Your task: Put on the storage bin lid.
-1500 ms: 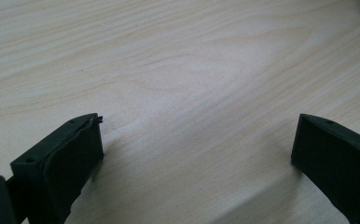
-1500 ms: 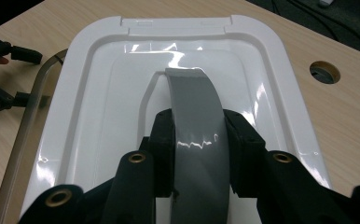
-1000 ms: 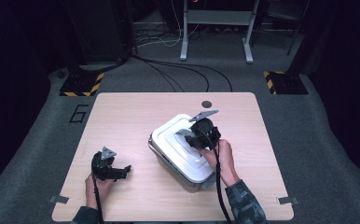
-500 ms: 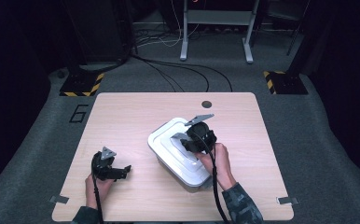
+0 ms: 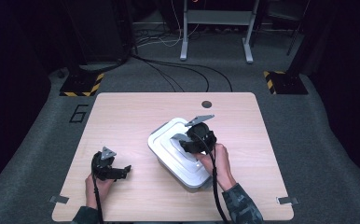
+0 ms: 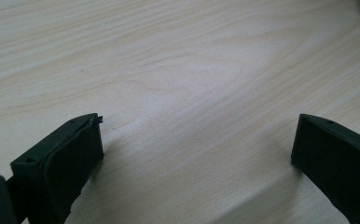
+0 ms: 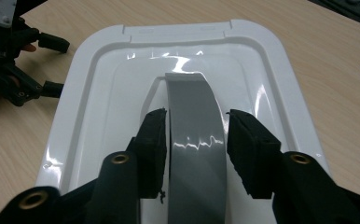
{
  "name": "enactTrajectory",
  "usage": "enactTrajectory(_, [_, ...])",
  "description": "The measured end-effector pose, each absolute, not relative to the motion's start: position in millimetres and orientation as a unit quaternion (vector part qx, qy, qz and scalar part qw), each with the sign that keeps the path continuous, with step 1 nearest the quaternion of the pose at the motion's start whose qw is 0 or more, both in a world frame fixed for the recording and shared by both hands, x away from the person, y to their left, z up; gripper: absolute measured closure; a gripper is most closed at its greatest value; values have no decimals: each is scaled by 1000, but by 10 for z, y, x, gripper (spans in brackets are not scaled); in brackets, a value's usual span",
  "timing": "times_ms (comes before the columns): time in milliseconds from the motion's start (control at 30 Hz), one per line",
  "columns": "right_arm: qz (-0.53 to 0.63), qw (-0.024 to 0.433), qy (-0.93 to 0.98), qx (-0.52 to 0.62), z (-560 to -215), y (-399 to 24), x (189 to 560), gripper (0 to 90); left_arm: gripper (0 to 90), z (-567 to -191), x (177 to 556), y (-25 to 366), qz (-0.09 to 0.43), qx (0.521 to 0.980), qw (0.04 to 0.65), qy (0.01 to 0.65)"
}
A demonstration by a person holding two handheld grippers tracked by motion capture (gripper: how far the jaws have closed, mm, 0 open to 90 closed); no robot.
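A white plastic box [image 5: 166, 140] with a lid [image 7: 99, 93] stands on the wooden table [image 5: 136, 116], right of the middle. A grey arched handle [image 7: 187, 88] runs along the top of the lid. My right gripper [image 5: 190, 142] hangs over the lid, and its jaws have just been opening. In the right gripper view the right gripper [image 7: 196, 119] straddles the handle with a small gap on each side. My left gripper [image 5: 122, 170] rests open on the table at the front left. Bare wood lies between the left gripper [image 6: 197, 140] jaws.
A dark round hole [image 5: 206, 104] sits in the tabletop near the far edge. Bare wood lies left of the box and behind it. Cables and black-and-yellow floor plates [image 5: 80, 86] lie on the grey carpet beyond the table.
The right gripper has shifted slightly left over the lid and its jaws have spread off the handle. The left gripper has not moved.
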State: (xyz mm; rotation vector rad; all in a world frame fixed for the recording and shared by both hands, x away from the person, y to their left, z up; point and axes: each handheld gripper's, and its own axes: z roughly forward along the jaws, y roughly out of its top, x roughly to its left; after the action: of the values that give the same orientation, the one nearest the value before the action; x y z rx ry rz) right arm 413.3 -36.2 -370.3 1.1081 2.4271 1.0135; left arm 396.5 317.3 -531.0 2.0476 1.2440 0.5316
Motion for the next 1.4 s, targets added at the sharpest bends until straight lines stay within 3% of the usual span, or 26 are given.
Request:
enactTrajectory(300, [372, 142, 838, 374, -3626, -480, 4146, 226, 17, -5309, 3965, 3174, 205, 786, 336, 477])
enactTrajectory(567, [385, 151, 829, 376, -3557, -638, 4149, 65, 17, -5309, 3963, 3173, 205, 785, 336, 478])
enactTrajectory(900, [387, 168, 814, 399, -3511, -880, 4181, 1, 17, -5309, 3964, 3173, 204, 786, 337, 477])
enactTrajectory(1400, [387, 192, 784, 447, -3517, -1392, 4238, 6, 17, -5311, 3963, 3168, 205, 783, 338, 480])
